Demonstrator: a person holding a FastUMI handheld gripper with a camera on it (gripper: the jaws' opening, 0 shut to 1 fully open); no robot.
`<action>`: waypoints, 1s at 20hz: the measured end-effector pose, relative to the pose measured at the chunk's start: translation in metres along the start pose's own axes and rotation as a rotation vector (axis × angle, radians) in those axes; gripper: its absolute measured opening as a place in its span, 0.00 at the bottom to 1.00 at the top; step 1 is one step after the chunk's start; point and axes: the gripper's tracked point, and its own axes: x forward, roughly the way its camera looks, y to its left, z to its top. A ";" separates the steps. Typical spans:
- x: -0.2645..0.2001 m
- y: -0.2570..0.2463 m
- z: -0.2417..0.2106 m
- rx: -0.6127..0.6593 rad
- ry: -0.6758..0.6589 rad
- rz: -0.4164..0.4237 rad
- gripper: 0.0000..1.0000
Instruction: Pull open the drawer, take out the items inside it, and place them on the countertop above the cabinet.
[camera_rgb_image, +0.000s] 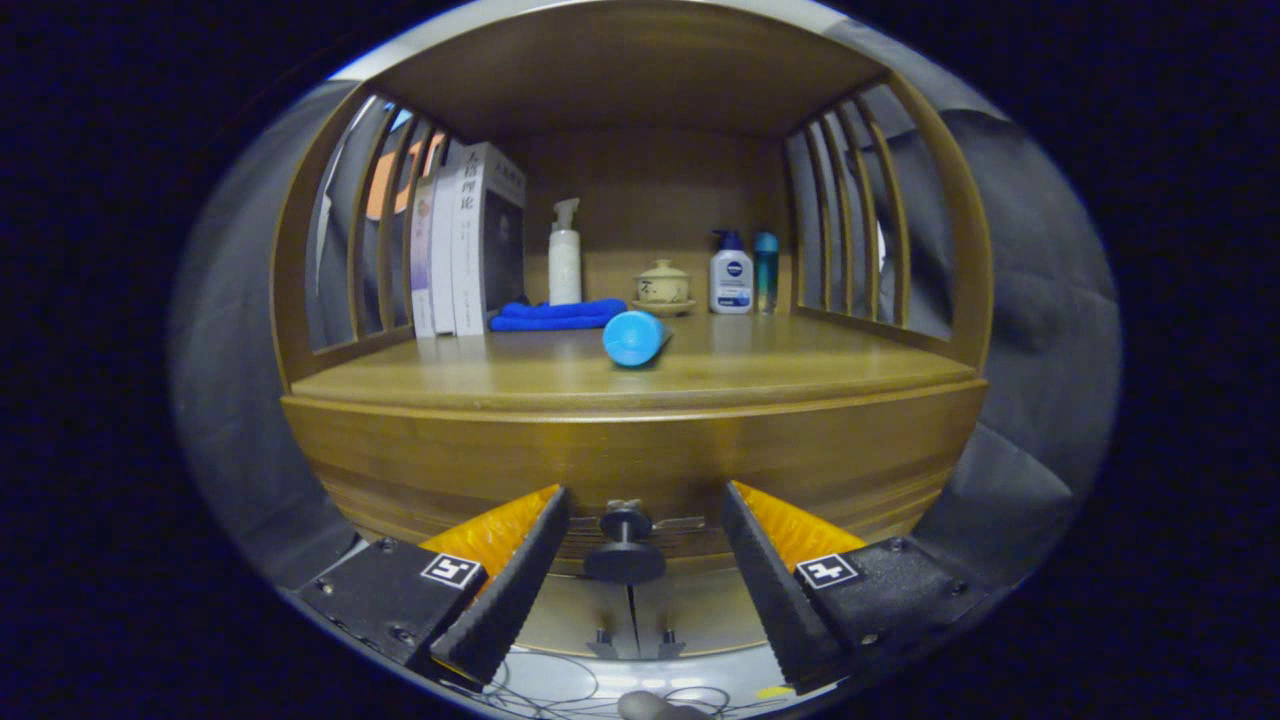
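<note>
The wooden cabinet (640, 440) stands square ahead of the gripper, its slatted sides and roof closing in the surface (780, 365) on top. That surface is where the task wants the drawer's contents, and its front half has plenty of bare wood for them.

Below the front edge runs the drawer front (420, 470), flush with the cabinet, so the drawer is shut and whatever it holds cannot be seen.

Along the back of the surface stand a row of books (465, 245) against the left slats, a white pump bottle (565, 255), a lidded ceramic cup (662, 285) on its saucer, a lotion bottle (731, 275) and a slim teal bottle (766, 270). A folded blue cloth (555, 315) lies in front of the pump bottle.

Nearer the front edge a blue cylinder (634, 338) lies on its side, end toward the camera (it may have come out of the drawer or simply belong there; nothing shows which).

The gripper (640, 575) is held level with the drawer, fingers spread wide, with the dark round knob (625, 550) between them and touched by neither. That placement suits closing on the knob, whether to pull the drawer out or after pushing it home.
</note>
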 end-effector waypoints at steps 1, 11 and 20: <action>-0.012 -0.010 0.001 -0.006 -0.015 -0.008 0.99; -0.188 -0.061 0.040 0.030 -0.145 -0.002 0.97; -0.266 -0.078 0.060 -0.012 -0.246 0.014 0.97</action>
